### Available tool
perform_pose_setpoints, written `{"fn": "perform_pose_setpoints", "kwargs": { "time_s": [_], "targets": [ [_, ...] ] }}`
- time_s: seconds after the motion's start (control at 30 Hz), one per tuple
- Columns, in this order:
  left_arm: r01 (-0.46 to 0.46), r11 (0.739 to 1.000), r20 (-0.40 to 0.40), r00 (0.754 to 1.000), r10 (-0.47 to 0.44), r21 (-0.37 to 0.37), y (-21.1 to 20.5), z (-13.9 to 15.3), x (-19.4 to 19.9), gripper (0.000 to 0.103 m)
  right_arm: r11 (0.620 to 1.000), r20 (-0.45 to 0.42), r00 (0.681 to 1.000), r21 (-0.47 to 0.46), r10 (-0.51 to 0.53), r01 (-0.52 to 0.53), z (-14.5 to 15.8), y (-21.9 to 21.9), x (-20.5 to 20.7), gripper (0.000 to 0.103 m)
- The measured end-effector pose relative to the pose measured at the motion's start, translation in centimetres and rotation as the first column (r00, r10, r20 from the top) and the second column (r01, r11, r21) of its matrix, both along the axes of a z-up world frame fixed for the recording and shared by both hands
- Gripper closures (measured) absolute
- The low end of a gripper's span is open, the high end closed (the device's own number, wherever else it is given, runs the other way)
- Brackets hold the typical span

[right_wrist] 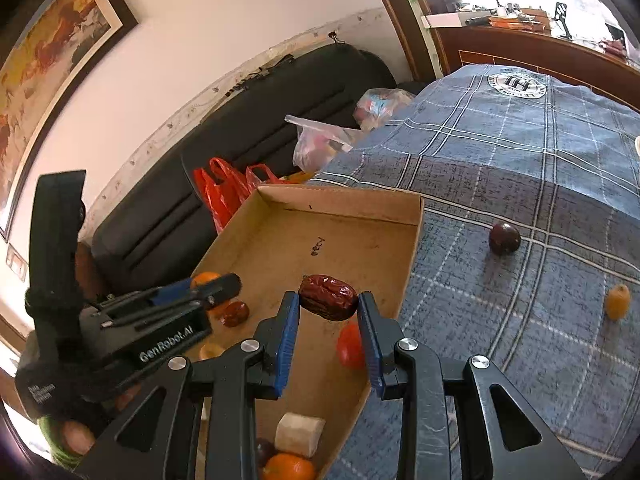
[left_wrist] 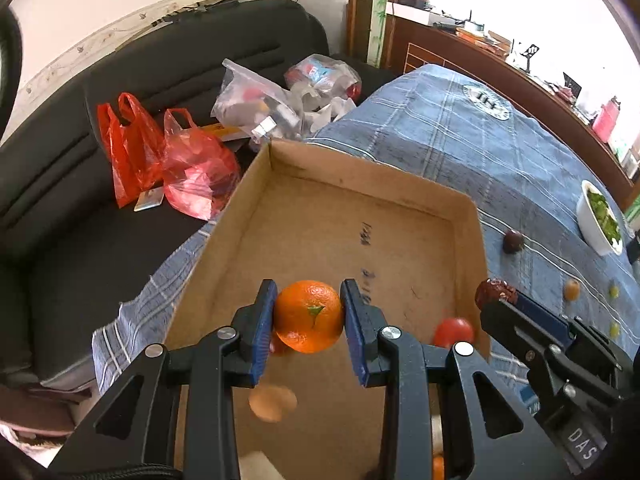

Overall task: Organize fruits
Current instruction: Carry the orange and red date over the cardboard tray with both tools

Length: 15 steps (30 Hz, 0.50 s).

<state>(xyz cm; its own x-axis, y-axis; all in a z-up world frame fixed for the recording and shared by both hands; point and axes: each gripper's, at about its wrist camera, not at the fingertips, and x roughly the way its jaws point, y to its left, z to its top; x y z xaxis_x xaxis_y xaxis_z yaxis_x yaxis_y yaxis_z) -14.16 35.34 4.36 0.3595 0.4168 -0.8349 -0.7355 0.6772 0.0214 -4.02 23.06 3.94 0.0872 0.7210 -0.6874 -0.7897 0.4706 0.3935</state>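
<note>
Orange clamped in left hand-held gripper; right hand-held gripper clamps date.

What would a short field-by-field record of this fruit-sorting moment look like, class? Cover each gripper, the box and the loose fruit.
left gripper: fingers shut on the orange, above the cardboard box
right gripper: fingers shut on the red date, above the box's right side
in box: red tomato, pale chunk, another date
loose on blue checked cloth: dark round fruit, small yellow-orange fruit
</note>
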Motion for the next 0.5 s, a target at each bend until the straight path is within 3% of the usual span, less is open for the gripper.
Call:
{"fn": "perform_pose_setpoints", "kwargs": {
  "time_s": [0.37, 0.5],
  "targets": [
    [-0.044, 0.998, -0.119, 0.992, 0.038, -0.049, 3.1, -3.7, 3.0, 0.072, 0.992, 0.073, 0.996, -0.123, 0.050, -0.041, -2.5, 5.0, 0.5, 0.073],
    [-0.044, 0.998, -0.135, 0.990, 0.038, -0.036, 3.0, -3.7, 3.3, 0.072, 0.986, 0.080, 0.995, -0.161, 0.065, -0.051, -3.7, 6.1, 0.8, 0.072]
  ]
}}
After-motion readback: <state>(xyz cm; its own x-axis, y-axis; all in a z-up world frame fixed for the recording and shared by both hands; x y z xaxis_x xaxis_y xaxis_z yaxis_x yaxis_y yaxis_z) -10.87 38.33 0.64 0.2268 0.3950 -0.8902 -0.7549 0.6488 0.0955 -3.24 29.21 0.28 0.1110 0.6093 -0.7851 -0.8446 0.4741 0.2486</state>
